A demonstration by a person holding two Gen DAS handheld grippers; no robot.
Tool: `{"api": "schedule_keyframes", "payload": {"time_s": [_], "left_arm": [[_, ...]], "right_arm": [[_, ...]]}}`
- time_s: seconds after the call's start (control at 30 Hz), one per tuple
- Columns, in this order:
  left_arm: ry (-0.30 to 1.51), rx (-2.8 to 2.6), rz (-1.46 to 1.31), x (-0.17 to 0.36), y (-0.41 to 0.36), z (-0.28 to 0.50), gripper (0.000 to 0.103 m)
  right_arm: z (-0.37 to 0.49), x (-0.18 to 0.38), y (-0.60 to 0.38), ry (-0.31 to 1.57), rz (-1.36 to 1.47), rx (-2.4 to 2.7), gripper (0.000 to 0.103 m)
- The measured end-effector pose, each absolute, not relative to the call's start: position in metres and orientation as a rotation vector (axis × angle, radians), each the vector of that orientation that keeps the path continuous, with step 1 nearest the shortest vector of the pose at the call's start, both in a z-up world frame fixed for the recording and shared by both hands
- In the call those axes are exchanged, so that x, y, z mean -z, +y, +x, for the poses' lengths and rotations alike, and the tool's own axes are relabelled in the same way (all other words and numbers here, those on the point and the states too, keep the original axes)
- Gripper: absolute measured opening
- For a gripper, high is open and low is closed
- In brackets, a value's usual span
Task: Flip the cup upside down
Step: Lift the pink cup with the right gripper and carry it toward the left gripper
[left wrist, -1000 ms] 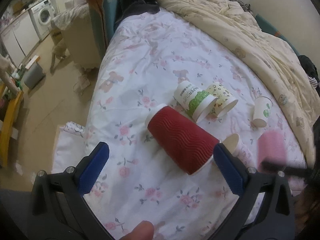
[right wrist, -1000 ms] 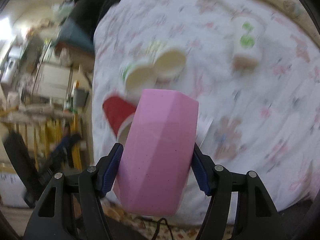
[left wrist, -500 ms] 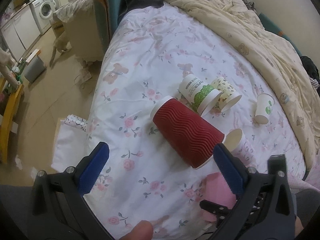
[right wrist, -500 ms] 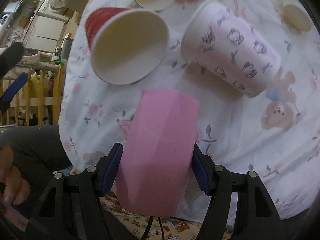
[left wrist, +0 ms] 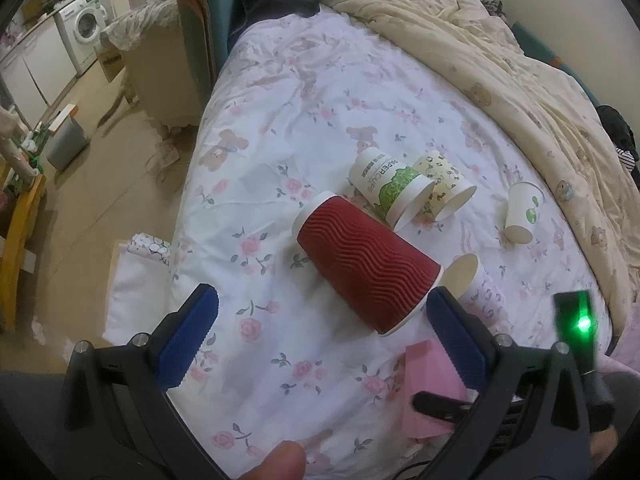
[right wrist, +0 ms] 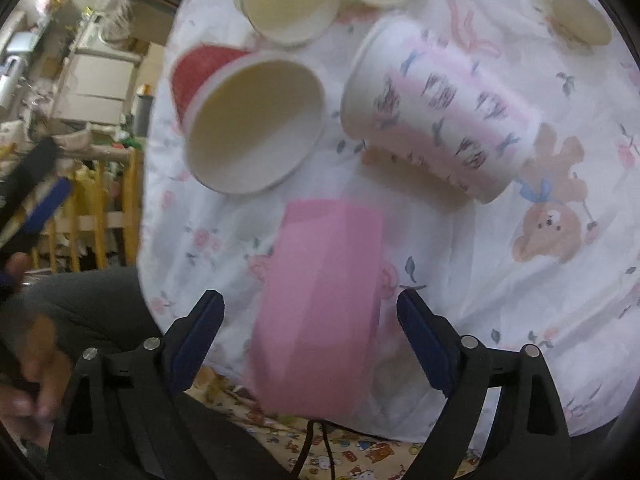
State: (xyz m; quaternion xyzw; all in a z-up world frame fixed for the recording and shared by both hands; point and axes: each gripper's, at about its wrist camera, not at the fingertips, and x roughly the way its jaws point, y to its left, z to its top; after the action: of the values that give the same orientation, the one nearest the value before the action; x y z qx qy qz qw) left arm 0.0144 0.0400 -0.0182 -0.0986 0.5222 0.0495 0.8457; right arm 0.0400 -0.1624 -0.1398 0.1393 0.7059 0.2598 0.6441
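red cup (left wrist: 366,266) and patterned cup (right wrist: 438,118) lie beside pink cup (right wrist: 320,312).

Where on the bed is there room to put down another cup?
Bare sheet lies beyond the red cup, toward the cream blanket, and left of it by the bed's edge. It is crowded around the green cup and its neighbours.

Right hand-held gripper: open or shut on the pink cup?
Open. Gaps show between both pads of the right hand-held gripper and the pink cup, which sits on the bedsheet.
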Motion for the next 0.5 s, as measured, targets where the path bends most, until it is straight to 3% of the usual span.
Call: {"api": "schedule_keyframes", "payload": {"time_s": [0.5], "left_arm": [[1.074, -0.128, -0.182, 0.017, 0.037, 0.011, 0.103]], "right_arm": [[0.033, 0.032, -0.251, 1.163, 0.345, -0.475, 0.091]]}}
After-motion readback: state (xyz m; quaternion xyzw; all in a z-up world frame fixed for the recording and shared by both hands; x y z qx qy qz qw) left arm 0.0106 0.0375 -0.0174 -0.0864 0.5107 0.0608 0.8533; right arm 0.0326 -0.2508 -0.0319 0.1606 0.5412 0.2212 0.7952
